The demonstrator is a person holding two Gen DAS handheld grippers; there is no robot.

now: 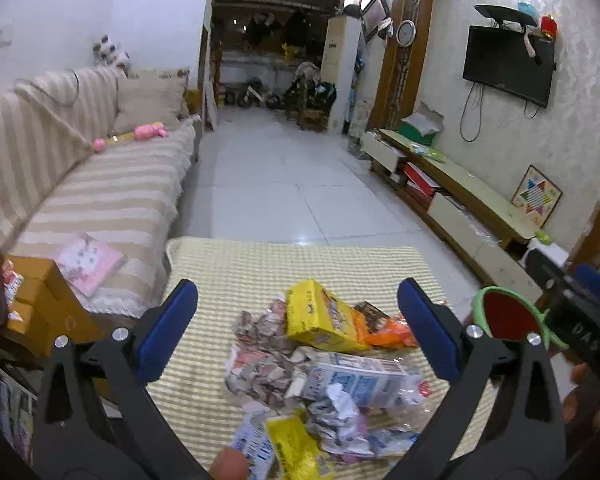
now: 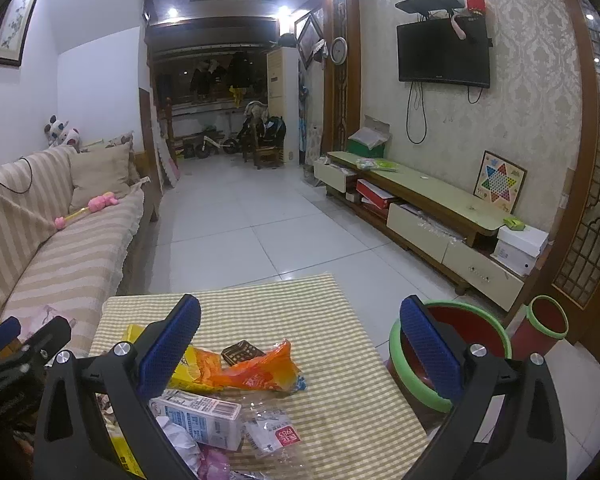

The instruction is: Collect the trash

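Observation:
A pile of trash lies on a low table with a yellow checked cloth (image 1: 228, 276): a yellow carton (image 1: 320, 320), an orange wrapper (image 1: 388, 336), a white-and-blue milk carton (image 1: 356, 384) and crumpled paper (image 1: 260, 368). My left gripper (image 1: 298, 328) is open and empty above the pile. My right gripper (image 2: 300, 344) is open and empty above the table's right part, with the orange wrapper (image 2: 256, 372) and milk carton (image 2: 200, 416) between its fingers. A red bin with a green rim (image 2: 416, 376) stands at the table's right; it also shows in the left wrist view (image 1: 508, 316).
A striped sofa (image 1: 100, 200) runs along the left, with cardboard boxes (image 1: 40, 312) beside the table. A long TV cabinet (image 2: 432, 208) lines the right wall. A smaller red tube bin (image 2: 544, 320) stands behind the big bin. White tiled floor (image 1: 284, 184) stretches beyond the table.

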